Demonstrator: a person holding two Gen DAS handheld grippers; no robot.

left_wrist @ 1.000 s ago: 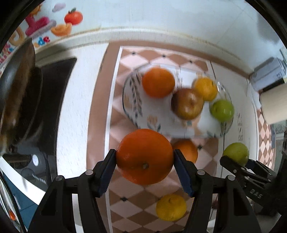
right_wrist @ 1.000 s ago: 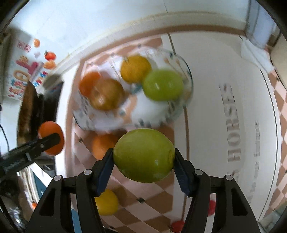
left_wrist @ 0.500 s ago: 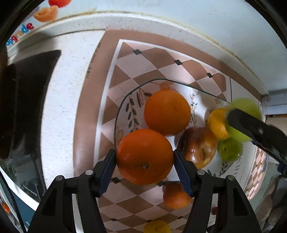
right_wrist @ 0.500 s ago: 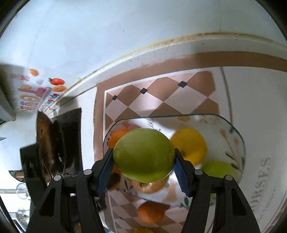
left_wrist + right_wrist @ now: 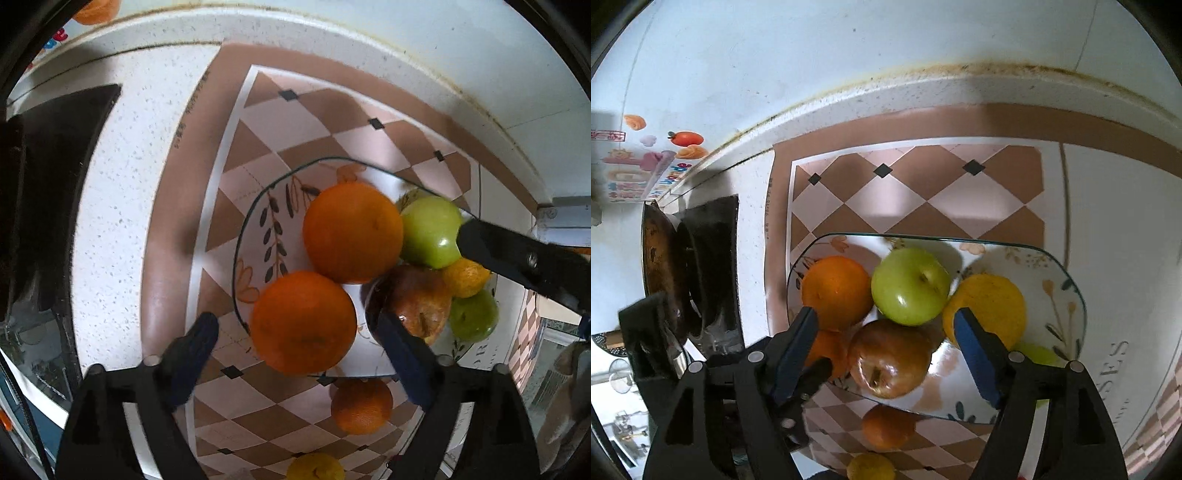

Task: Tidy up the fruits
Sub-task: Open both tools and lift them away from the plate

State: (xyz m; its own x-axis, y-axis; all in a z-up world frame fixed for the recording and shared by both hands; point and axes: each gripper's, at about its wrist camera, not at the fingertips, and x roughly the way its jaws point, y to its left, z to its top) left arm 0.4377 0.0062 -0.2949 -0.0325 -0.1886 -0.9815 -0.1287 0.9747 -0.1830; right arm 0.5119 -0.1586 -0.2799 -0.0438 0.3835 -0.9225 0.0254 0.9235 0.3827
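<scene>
A glass plate (image 5: 255, 236) (image 5: 1067, 291) with a leaf print holds two large oranges, a red-brown apple (image 5: 417, 299) (image 5: 890, 358), a yellow citrus (image 5: 986, 310), and two green apples. My left gripper (image 5: 297, 334) is open; an orange (image 5: 303, 321) rests on the plate's near edge between its spread fingers. My right gripper (image 5: 886, 336) is open above the plate; a green apple (image 5: 910, 286) (image 5: 430, 236) sits on the pile just beyond its fingertips. A second orange (image 5: 352, 230) (image 5: 836, 291) lies behind the first.
A small orange (image 5: 362, 404) (image 5: 888, 426) and a yellow lemon (image 5: 316, 467) (image 5: 870, 467) lie on the checkered mat in front of the plate. A dark pan (image 5: 661, 273) on a stove stands at the left. The wall runs along the back.
Both grippers have opened. The left one let go of the orange onto the plate's near edge; the right one let go of the green apple onto the pile.
</scene>
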